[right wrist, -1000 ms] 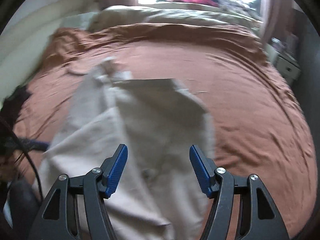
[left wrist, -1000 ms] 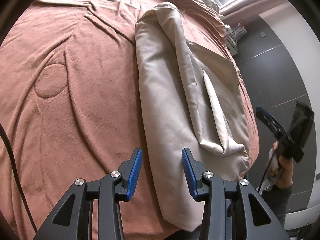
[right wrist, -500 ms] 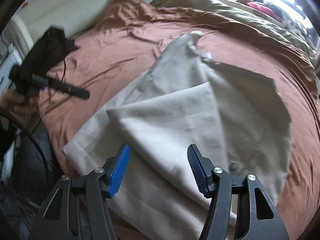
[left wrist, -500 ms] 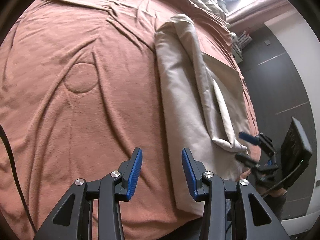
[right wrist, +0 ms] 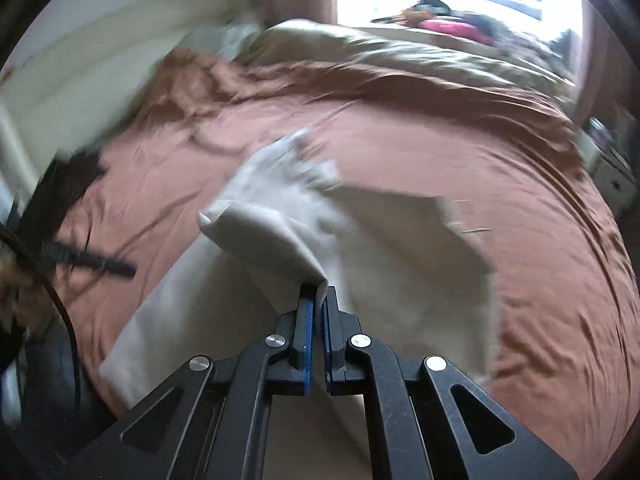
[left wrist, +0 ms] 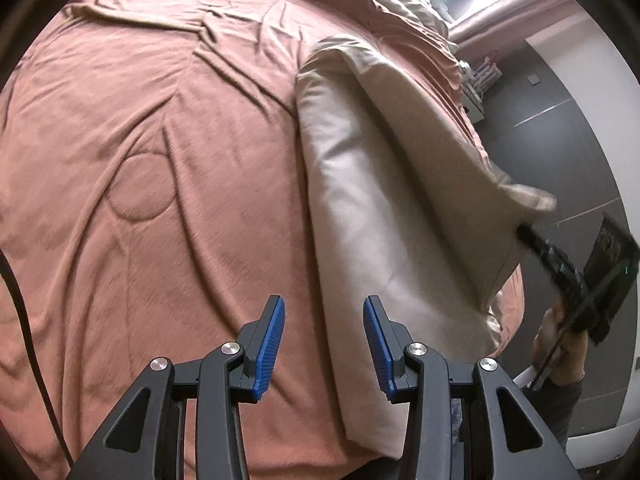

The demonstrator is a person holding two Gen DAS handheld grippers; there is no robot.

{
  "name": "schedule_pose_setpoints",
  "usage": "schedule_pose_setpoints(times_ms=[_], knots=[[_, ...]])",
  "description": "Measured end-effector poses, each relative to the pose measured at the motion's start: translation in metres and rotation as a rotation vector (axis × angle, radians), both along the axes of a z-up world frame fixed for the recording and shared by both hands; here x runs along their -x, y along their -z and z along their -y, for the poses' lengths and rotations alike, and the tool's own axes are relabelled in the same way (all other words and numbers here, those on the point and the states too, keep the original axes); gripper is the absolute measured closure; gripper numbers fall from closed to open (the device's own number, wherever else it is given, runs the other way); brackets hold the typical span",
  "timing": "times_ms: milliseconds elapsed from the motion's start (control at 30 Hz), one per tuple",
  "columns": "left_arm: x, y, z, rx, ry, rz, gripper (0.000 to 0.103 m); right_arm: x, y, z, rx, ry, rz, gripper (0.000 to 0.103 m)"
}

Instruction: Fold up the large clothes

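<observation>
A large beige garment (left wrist: 380,208) lies lengthwise on a bed with a rust-brown cover (left wrist: 160,160). My right gripper (right wrist: 317,300) is shut on a folded edge of the garment (right wrist: 272,240) and holds it lifted above the rest of the cloth. In the left wrist view that lifted flap (left wrist: 520,196) rises at the right, with the right gripper (left wrist: 560,264) below it. My left gripper (left wrist: 323,336) is open and empty, hovering over the bed at the garment's near left edge.
A rumpled olive duvet (right wrist: 400,52) lies at the head of the bed under a bright window. A white wall (right wrist: 80,60) runs along the bed's left side. A dark grey wall (left wrist: 560,140) and a small nightstand (right wrist: 612,176) stand off the right side.
My right gripper has closed on the garment's edge and lifted it. The left gripper stayed open and drifted slightly over the bed.
</observation>
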State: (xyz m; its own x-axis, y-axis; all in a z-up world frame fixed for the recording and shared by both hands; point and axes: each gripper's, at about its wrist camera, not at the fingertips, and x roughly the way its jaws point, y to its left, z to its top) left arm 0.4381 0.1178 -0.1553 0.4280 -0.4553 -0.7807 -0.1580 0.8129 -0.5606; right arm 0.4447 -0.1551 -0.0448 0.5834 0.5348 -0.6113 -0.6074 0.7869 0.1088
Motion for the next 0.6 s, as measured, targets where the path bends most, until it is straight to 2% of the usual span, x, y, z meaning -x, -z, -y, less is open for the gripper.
schedule_pose_setpoints(times_ms=[133, 200, 267, 433, 500, 533, 567, 600], knots=[[-0.016, 0.002, 0.004, -0.005, 0.013, -0.003, 0.06, -0.029, 0.006, 0.035, -0.061, 0.164, -0.064, 0.102], [-0.022, 0.003, 0.007, -0.012, 0.02, -0.007, 0.06, -0.047, 0.016, 0.045, -0.036, 0.289, -0.118, 0.102], [-0.027, 0.004, 0.009, -0.02, 0.026, -0.01, 0.06, -0.056, 0.024, 0.047, 0.008, 0.363, -0.146, 0.102], [-0.04, 0.005, 0.013, -0.051, 0.034, -0.01, 0.06, -0.061, 0.032, 0.044, -0.039, 0.356, -0.194, 0.099], [-0.047, 0.005, 0.014, -0.067, 0.029, -0.009, 0.06, -0.066, 0.033, 0.04, -0.032, 0.343, -0.205, 0.079], [-0.049, 0.005, 0.014, -0.074, 0.028, -0.007, 0.06, -0.075, 0.032, 0.043, -0.033, 0.339, -0.206, 0.049], [-0.055, 0.005, 0.016, -0.083, 0.028, -0.004, 0.06, -0.078, 0.032, 0.041, -0.033, 0.335, -0.201, 0.031], [-0.06, 0.006, 0.017, -0.09, 0.028, -0.002, 0.06, -0.085, 0.03, 0.042, -0.031, 0.331, -0.197, 0.03]])
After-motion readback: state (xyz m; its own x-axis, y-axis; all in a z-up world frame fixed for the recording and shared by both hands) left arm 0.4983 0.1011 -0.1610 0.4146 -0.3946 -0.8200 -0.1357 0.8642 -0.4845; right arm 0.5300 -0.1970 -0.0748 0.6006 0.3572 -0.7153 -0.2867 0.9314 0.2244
